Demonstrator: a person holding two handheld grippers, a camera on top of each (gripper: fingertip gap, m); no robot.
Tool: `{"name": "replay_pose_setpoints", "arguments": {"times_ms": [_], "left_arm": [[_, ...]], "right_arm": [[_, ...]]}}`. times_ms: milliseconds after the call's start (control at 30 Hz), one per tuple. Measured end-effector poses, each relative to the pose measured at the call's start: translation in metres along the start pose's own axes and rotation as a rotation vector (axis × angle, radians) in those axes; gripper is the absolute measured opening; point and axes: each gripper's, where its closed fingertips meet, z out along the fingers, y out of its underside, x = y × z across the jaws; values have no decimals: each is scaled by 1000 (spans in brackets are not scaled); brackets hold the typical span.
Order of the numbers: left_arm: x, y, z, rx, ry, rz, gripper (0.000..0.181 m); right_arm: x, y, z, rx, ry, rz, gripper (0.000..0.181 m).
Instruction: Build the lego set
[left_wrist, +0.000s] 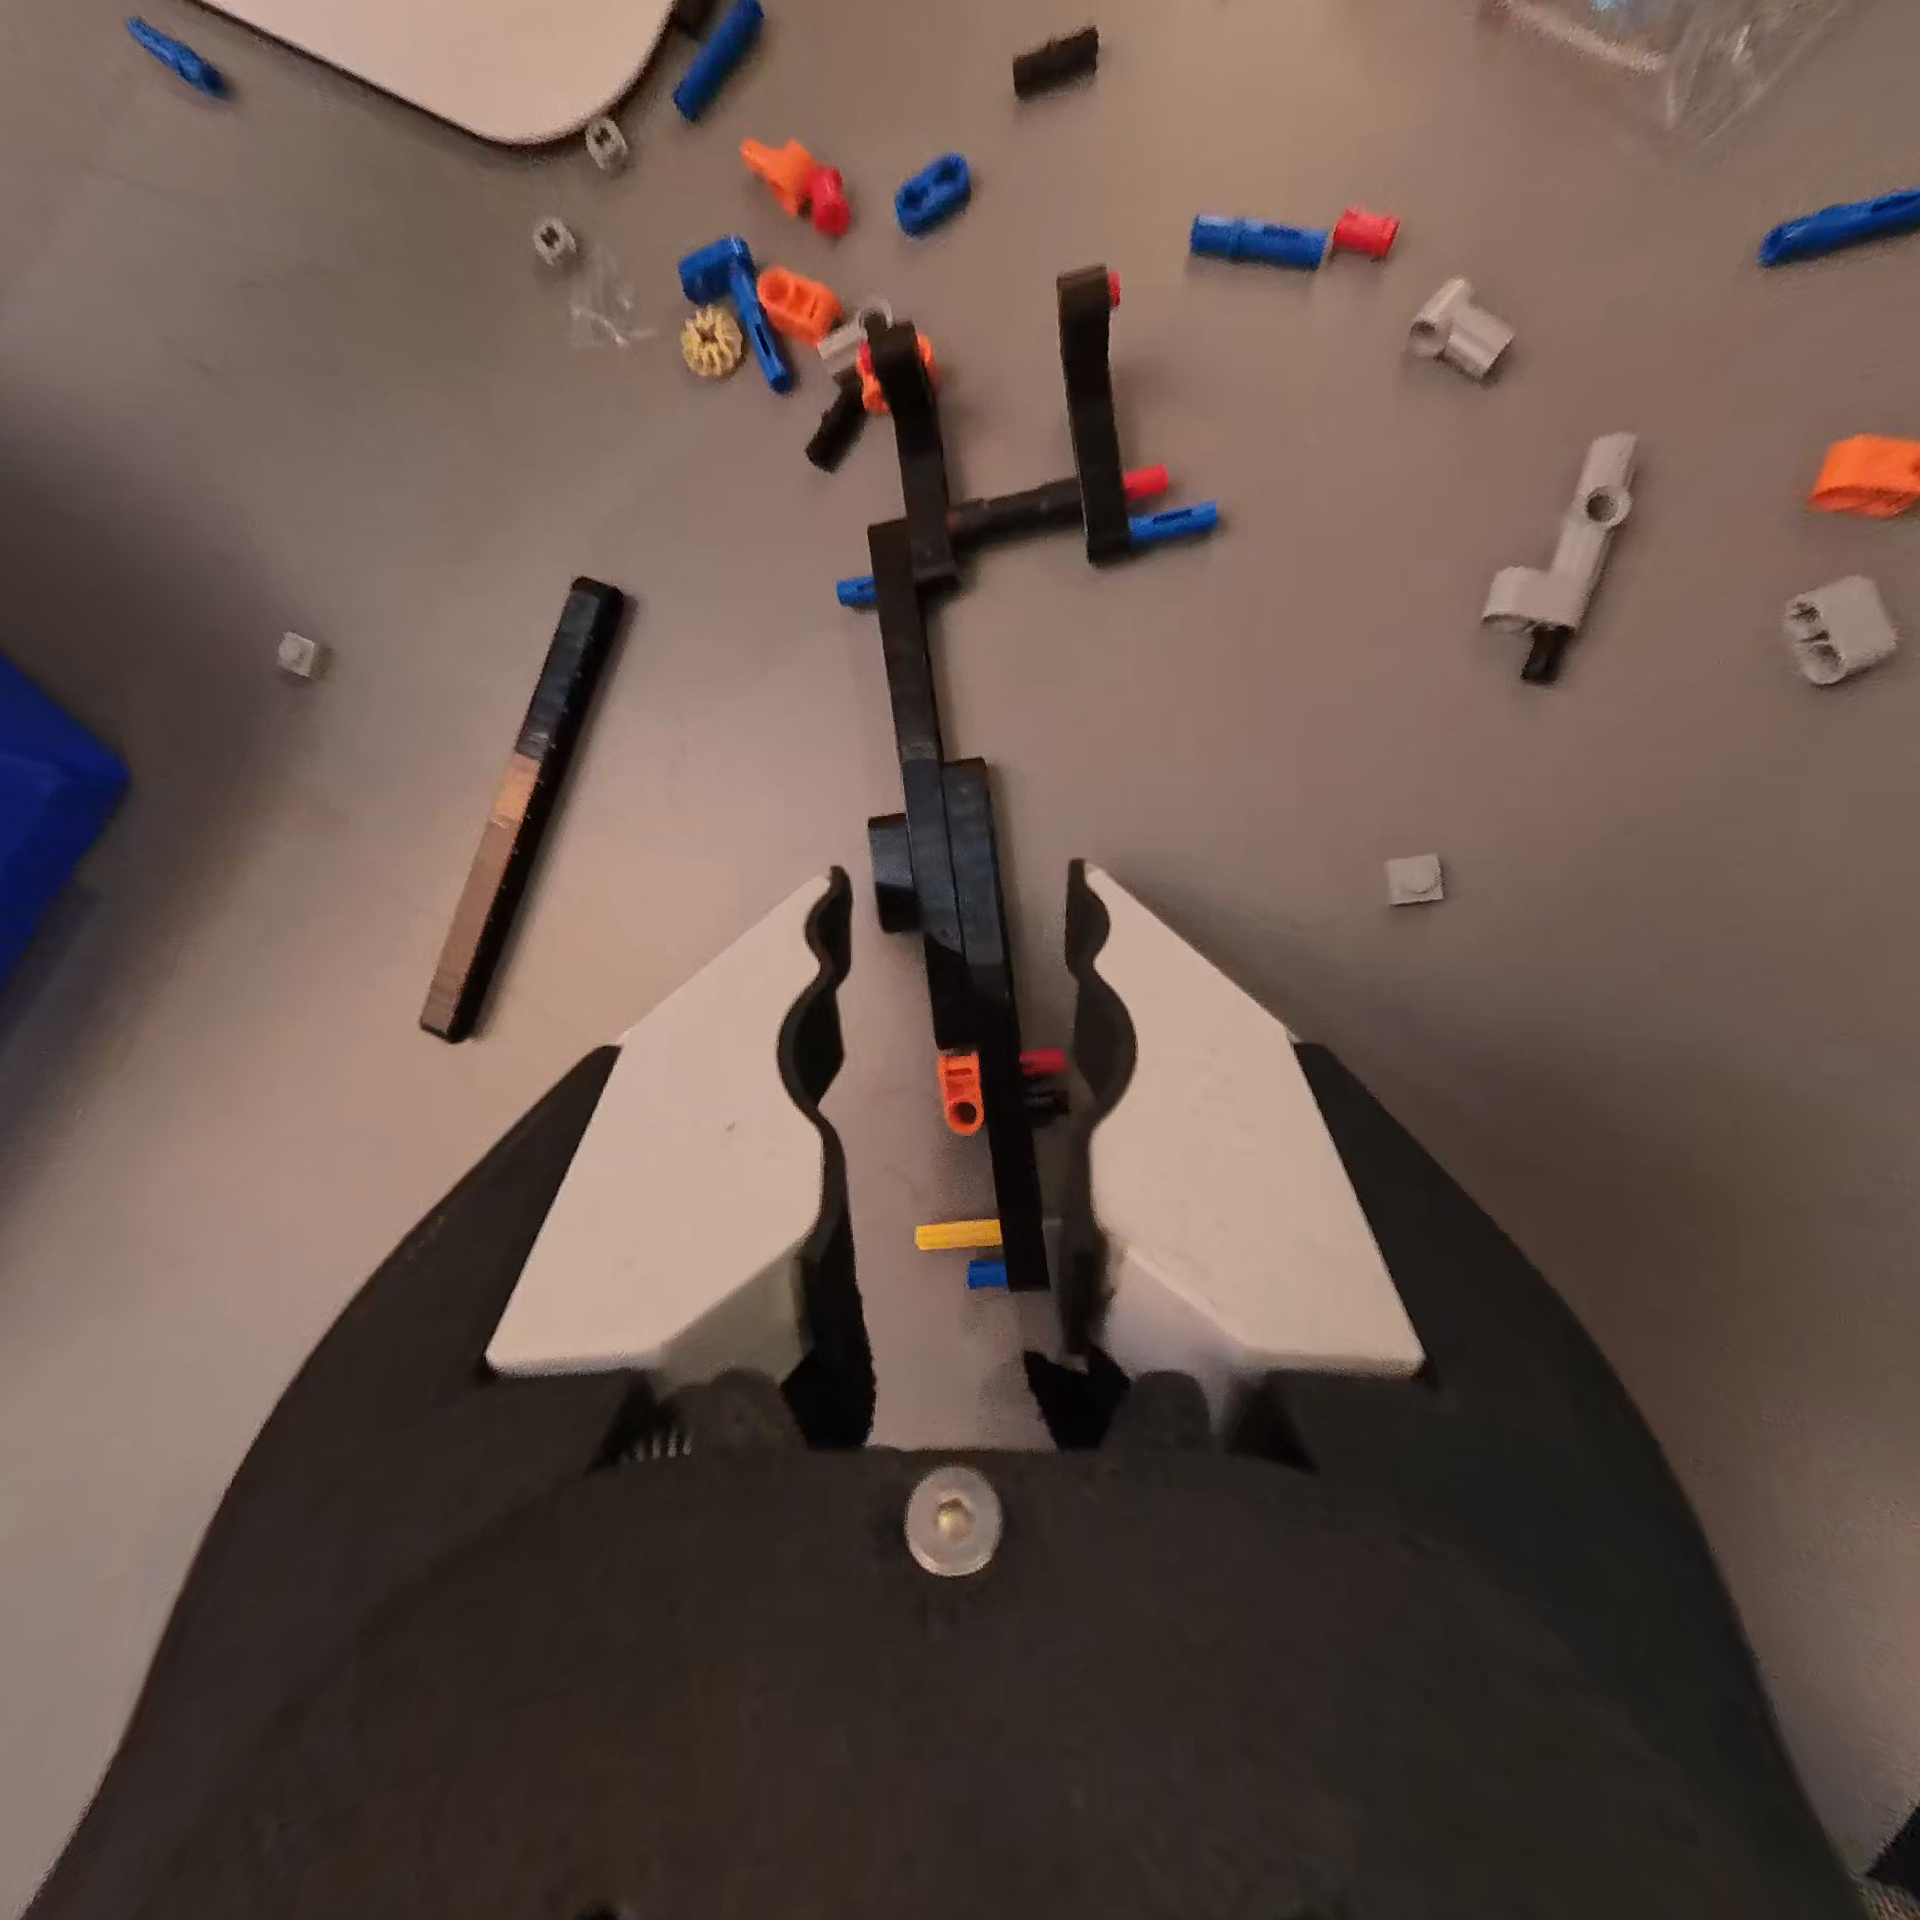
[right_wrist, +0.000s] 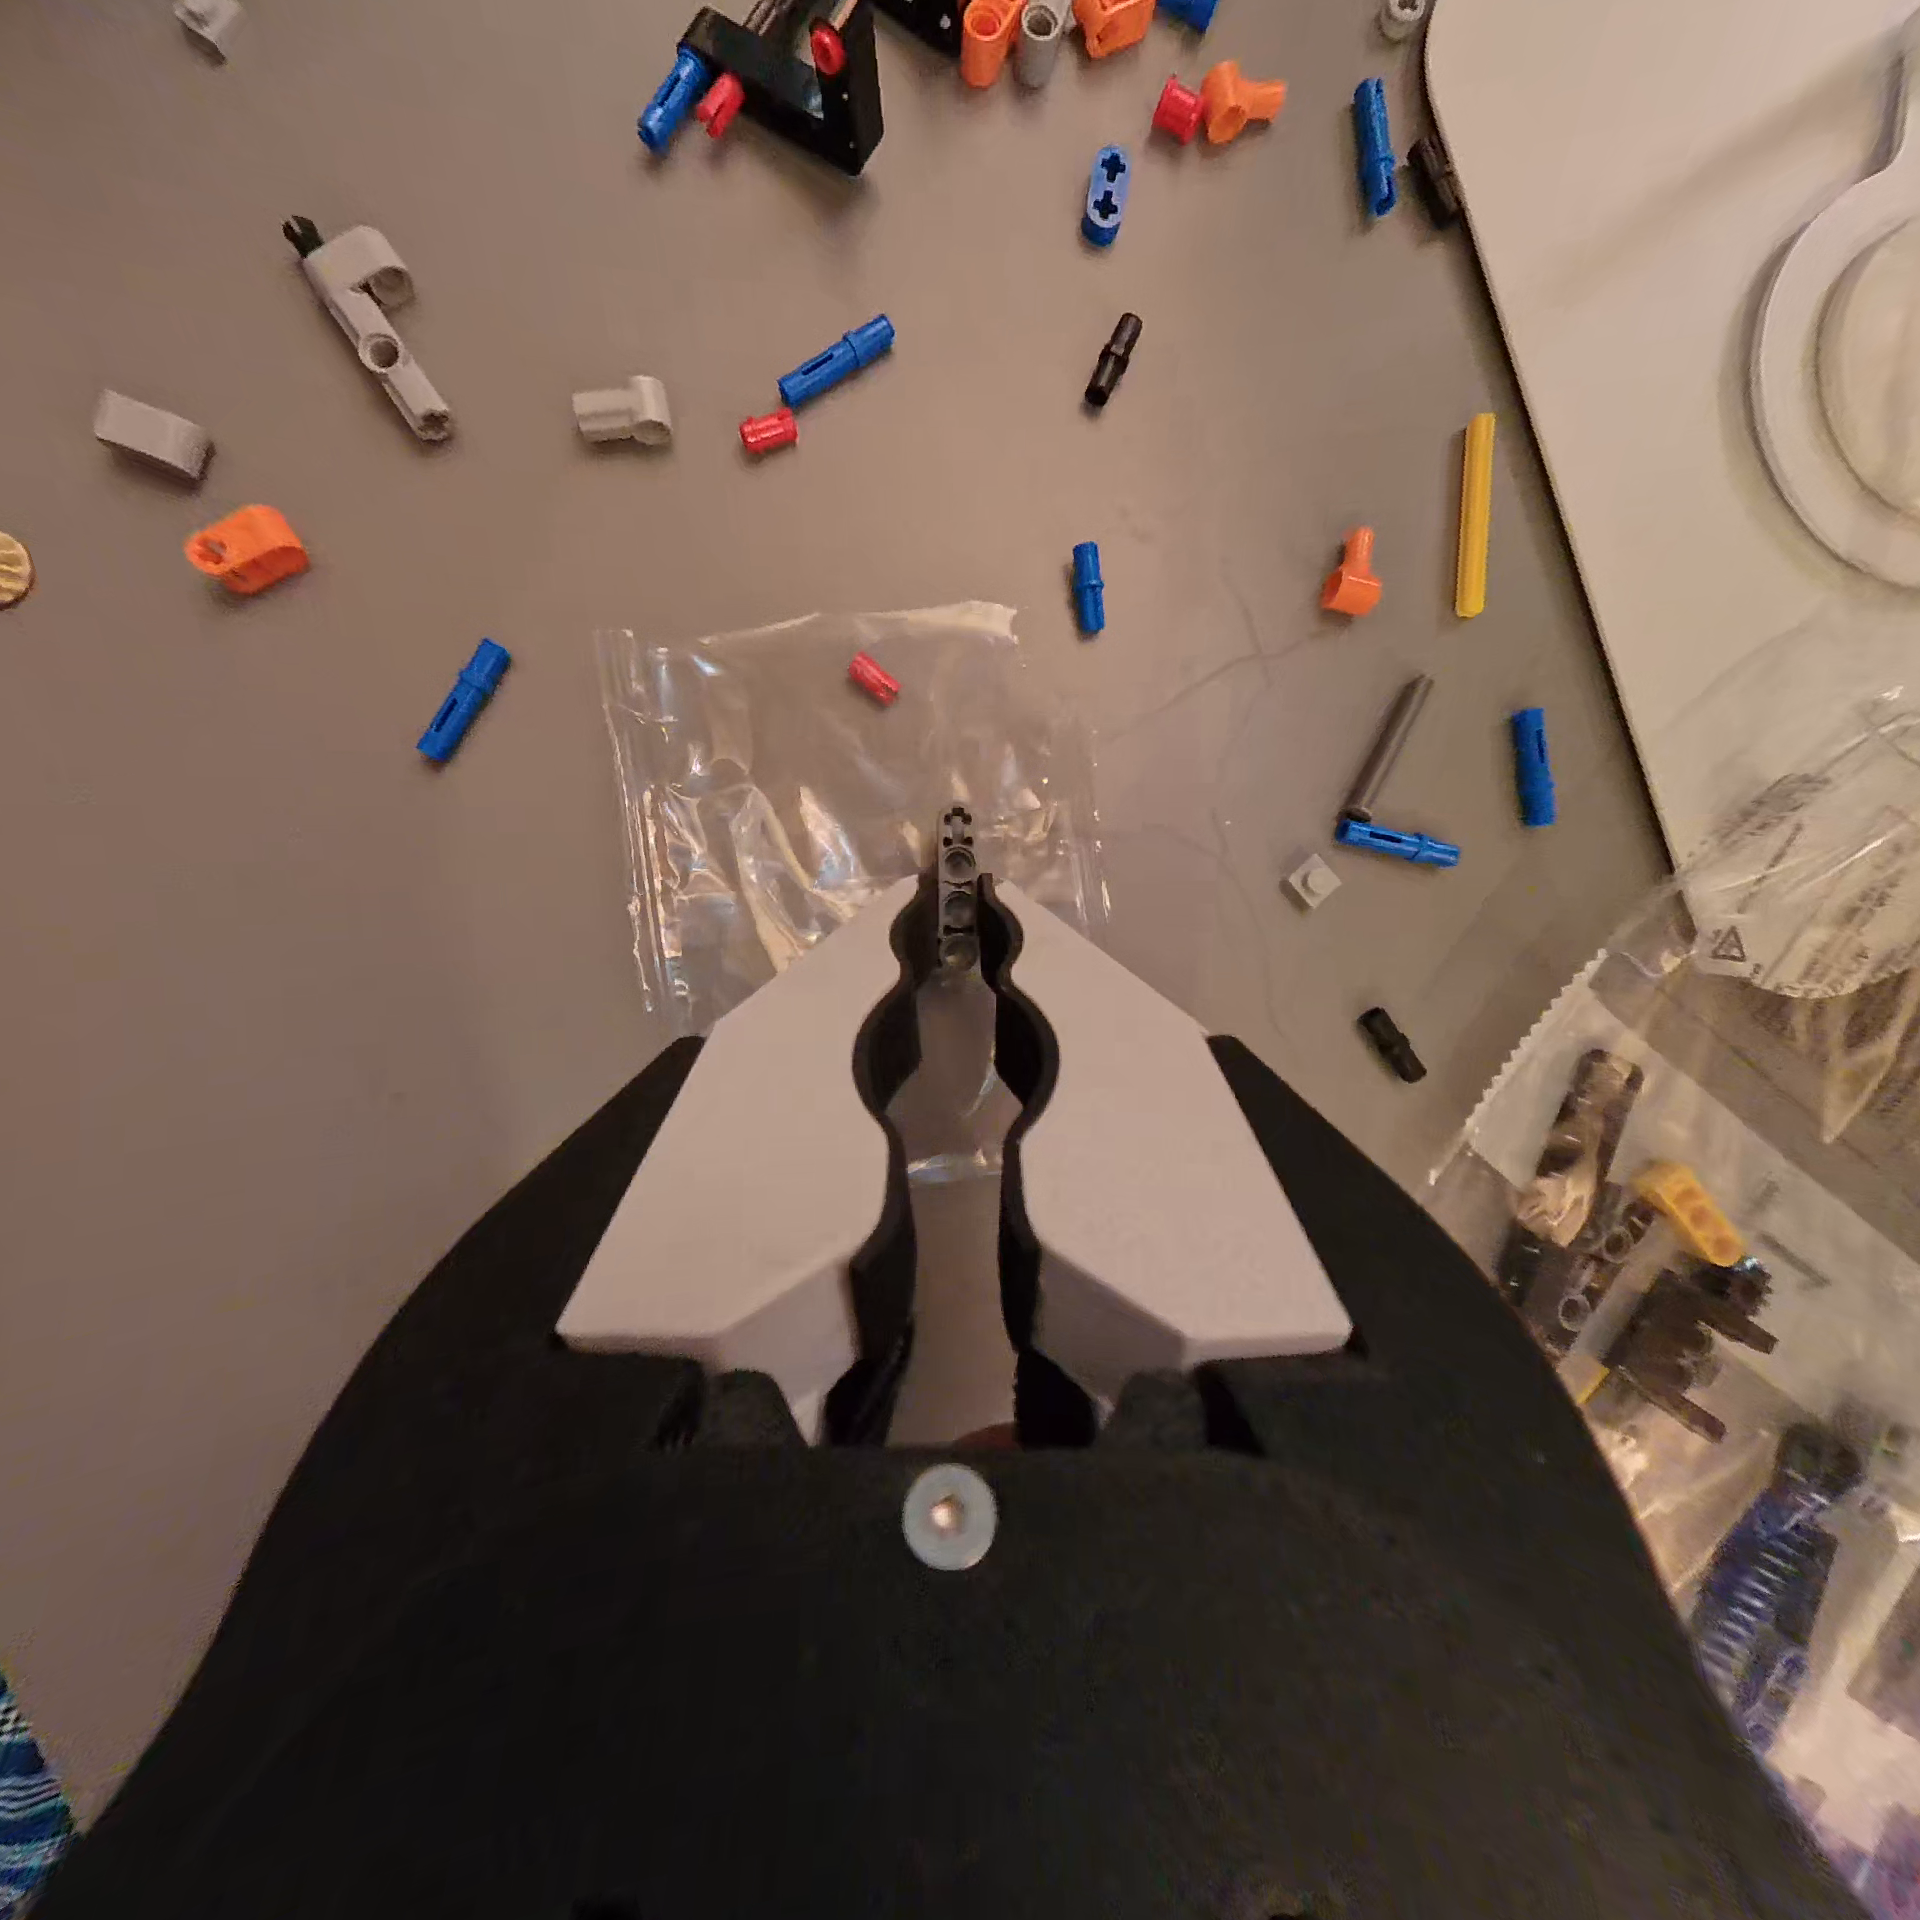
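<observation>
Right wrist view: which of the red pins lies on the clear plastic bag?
The red pin just ahead of the tongs. It alone rests on the clear bag; the other red pins lie farther off on the bare grey table.

A hobby tabletop — grey surface (right_wrist: 312, 935) strewn with loose Lego pieces, parts bags (right_wrist: 1662, 1299) right of the fingers.

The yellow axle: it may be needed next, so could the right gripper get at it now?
Probably not yet: the right gripper is shut on a dark grey liftarm, though the yellow axle lies unobstructed.
</observation>
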Motion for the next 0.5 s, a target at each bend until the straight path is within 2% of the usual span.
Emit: {"name": "replay_pose_setpoints", "arguments": {"times_ms": [100, 267, 500], "left_arm": [[4, 2, 4, 7, 28, -48, 22], [9, 0, 4, 8, -6, -110, 22], [12, 5, 1, 5, -102, -299, 22]], "right_arm": [[-1, -1, 1, -5, 1, -15, 5], [2, 0, 2, -15, 7, -20, 5], [13, -1, -4, 3, 26, -38, 5]]}}
